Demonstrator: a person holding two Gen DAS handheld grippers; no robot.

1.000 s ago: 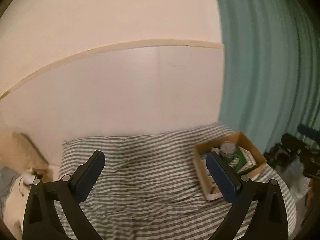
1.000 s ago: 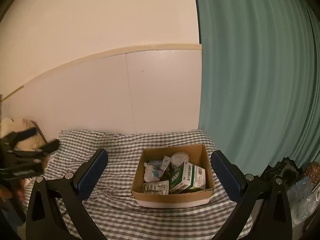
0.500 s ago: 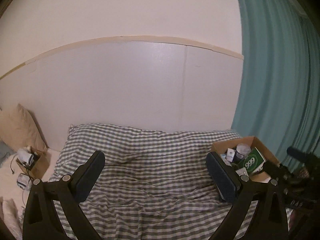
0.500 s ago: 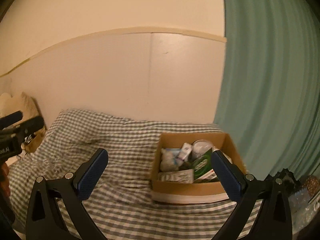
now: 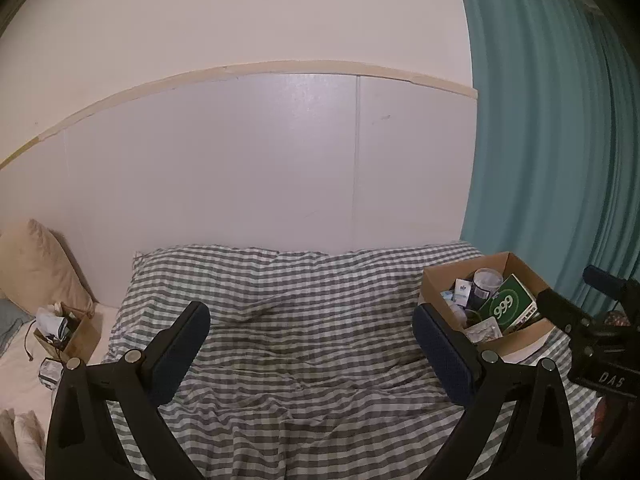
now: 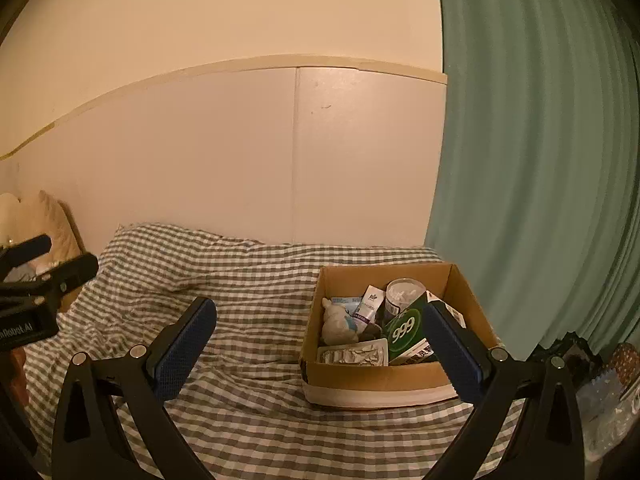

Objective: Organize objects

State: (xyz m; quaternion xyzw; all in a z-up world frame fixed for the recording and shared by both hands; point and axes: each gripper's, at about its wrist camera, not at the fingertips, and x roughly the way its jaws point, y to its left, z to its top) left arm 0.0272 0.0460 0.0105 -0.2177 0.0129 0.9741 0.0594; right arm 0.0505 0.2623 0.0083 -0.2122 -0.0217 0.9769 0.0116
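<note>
A cardboard box [image 6: 384, 376] stands on the checked bedspread [image 6: 248, 292] at the right end of the bed. It holds a green "999" carton [image 6: 404, 332], a white tube [image 6: 369, 304], a round tin [image 6: 402, 292], a blister pack [image 6: 352, 356] and a small white toy [image 6: 336, 320]. The box also shows in the left wrist view [image 5: 436, 280]. My right gripper [image 6: 320, 348] is open and empty, above the bed just in front of the box. My left gripper [image 5: 312, 352] is open and empty over the middle of the bed.
A teal curtain [image 6: 540, 160] hangs right of the box. A white panelled wall [image 5: 240, 168] backs the bed. At the left are a beige pillow [image 5: 36, 268] and a small box of clutter [image 5: 68, 332]. Bags lie on the floor at the right [image 6: 612, 384].
Both views have swung to the left and steadied. The box has shifted right in both frames. Both grippers stay open and empty.
</note>
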